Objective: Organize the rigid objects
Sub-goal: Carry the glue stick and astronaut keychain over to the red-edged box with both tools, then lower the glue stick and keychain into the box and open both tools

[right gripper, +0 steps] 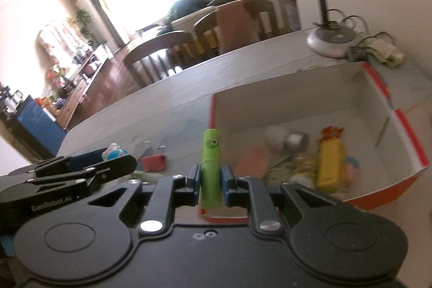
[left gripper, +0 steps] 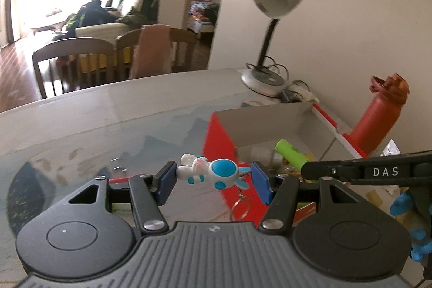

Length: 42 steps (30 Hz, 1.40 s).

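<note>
Right gripper [right gripper: 211, 177] pinches the green plastic cylinder toy [right gripper: 210, 169] upright above the red-sided open cardboard box [right gripper: 399, 126], ready for dropping in; my left gripper [left gripper: 213, 174] clamps the white-and-blue rabbit keychain figurine [left gripper: 209, 171] crosswise, approaching the box over the table [left gripper: 108, 109].

White-and-blue rabbit keychain [left gripper: 209, 170] lying sideways, ring dangling, beside red box [right gripper: 378, 88] (white inside, open top). Green tube [right gripper: 211, 169] upright at box's near edge. Yellow packet [right gripper: 329, 161] inside.
</note>
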{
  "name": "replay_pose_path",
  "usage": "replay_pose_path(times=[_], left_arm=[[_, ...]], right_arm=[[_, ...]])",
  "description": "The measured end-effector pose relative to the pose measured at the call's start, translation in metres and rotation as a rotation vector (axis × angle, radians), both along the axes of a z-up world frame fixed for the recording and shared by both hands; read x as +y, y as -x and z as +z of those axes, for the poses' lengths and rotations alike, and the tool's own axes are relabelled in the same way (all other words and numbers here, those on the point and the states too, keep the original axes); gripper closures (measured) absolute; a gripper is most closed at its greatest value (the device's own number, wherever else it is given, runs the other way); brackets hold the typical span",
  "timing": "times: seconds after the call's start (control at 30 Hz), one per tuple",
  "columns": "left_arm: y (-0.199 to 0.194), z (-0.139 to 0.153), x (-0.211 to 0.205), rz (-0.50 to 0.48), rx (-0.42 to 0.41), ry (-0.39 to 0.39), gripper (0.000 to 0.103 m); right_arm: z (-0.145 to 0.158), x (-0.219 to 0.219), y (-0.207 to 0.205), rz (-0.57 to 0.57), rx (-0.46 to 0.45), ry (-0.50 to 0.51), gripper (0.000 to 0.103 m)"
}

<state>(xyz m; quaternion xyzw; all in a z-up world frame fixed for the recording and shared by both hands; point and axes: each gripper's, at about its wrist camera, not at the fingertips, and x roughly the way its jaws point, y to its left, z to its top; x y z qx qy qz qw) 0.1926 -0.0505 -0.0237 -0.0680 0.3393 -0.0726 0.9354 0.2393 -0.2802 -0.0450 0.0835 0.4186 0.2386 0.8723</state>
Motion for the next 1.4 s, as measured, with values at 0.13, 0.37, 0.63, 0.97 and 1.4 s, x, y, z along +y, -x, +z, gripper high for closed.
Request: replay_pose_path(times=[0.13, 0.37, 0.63, 0.97, 1.4], left_arm=[[-0.022, -0.005, -0.026, -0.050, 0.020, -0.013, 0.043], [-0.056, -0.018, -0.071, -0.138, 0.062, -0.041, 0.043], [-0.092, -0.043, -0.113, -0.201, 0.130, -0.087, 0.043], [-0.126, -0.074, -0.147, -0.195, 0.219, -0.199, 0.043], [-0.145, -0.097, -0.148, -0.164, 0.322, -0.190, 0.043]], right_arm=[[-0.004, -0.027, -0.013, -0.048, -0.007, 0.034, 0.088], [-0.016, -0.066, -0.038, -0.124, 0.002, 0.088, 0.088], [-0.030, -0.091, -0.059, -0.155, 0.012, 0.149, 0.088], [-0.057, -0.087, -0.071, -0.117, 0.048, 0.234, 0.088], [-0.073, -0.078, -0.069, -0.062, 0.070, 0.303, 0.086]])
